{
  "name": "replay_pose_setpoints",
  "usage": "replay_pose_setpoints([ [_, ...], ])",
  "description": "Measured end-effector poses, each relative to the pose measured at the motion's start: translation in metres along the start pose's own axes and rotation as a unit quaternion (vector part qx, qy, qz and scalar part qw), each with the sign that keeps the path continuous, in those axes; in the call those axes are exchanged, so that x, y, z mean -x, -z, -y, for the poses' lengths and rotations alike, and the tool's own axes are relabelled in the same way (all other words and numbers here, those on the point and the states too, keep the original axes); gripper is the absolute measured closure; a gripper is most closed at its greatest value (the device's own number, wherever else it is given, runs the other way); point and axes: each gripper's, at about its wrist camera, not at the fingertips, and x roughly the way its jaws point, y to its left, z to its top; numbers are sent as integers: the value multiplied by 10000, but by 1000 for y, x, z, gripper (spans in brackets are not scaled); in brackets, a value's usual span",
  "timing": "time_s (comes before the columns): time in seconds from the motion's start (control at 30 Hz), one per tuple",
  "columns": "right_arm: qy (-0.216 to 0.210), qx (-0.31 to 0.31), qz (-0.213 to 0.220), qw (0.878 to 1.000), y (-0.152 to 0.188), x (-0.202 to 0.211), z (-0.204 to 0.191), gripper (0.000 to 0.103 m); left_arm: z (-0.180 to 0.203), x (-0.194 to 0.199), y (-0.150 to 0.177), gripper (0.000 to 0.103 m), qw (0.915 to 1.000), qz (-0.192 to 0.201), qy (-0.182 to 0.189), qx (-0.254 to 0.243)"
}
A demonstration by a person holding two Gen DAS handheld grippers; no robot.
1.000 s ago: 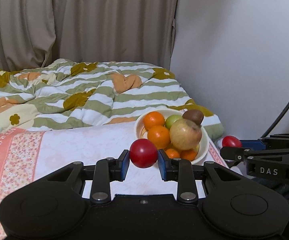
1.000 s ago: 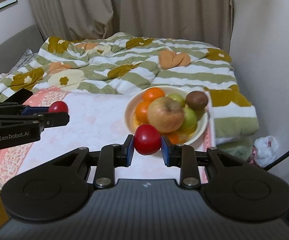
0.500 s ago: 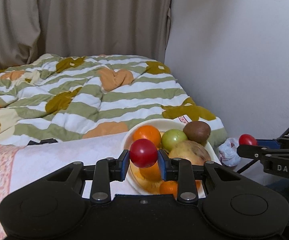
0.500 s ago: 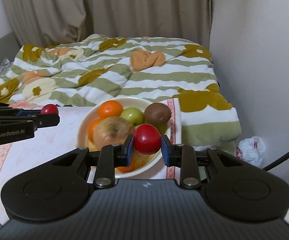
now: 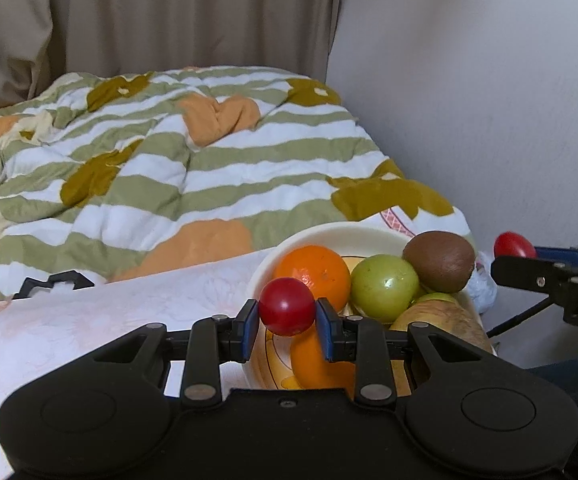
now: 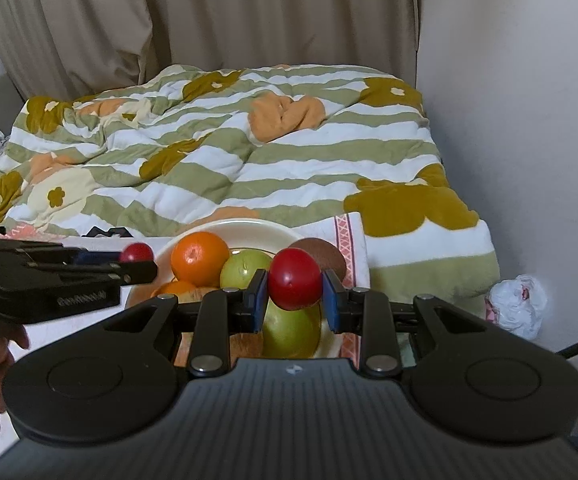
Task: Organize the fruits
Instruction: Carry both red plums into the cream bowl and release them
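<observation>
left gripper (image 5: 287,325): clamped on a small red fruit (image 5: 287,306), held between both blue pads above the near rim of the fruit bowl (image 5: 331,234).
right gripper (image 6: 294,294): clamped on a second red fruit (image 6: 295,278), over the bowl's right side.
change: a second ago both grippers sat short of the bowl, over the pink floral cloth (image 5: 101,312); now both hang over it and lower. Grips unchanged.
meaning: carry looks about done; likely next is release into the bowl, my read only.
bowl contents: orange (image 5: 313,272), green fruit (image 5: 385,282), brown kiwi-like fruit (image 5: 439,261), a tan-skinned fruit (image 5: 441,322) low at right, more oranges beneath.
risk: pile is already heaped, so a dropped round fruit may roll off.
hidden: bowl's near half sits behind both gripper bodies; free space inside can't be judged.
unclear: red fruits could be tomatoes or plums, can't tell.
cut off: black object (image 5: 55,282) at the striped duvet's (image 5: 209,176) edge, unidentifiable.
</observation>
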Motion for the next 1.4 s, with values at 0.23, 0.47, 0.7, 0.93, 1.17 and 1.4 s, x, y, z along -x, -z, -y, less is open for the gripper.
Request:
replay_pose_setpoints([
  [0.23,-122,32,-29,9999,-11,-11,-3,59,-1,-1,-1,39,10000,48,-68,-15],
  [0.47,-352,169,-45,9992,-22,-21,-13,59,-16,20,4,14,9990,300,-321,125],
  [0.7,-624,477,-151,9968,-28,-39,-39,59,-33,40,17,8,9967,375,-603,394],
  [0.93,-726,686,-308,9945,-23,-61,-59,59,-44,57,31,8,9942,417,-800,592],
  [1.17,-663,851,-228,9939,-16,-61,-66,49,-52,71,45,8,9917,428,-908,801],
  [1.4,-629,852,50,9944,-12,-34,-67,12,-46,92,55,8,9902,540,-951,873],
])
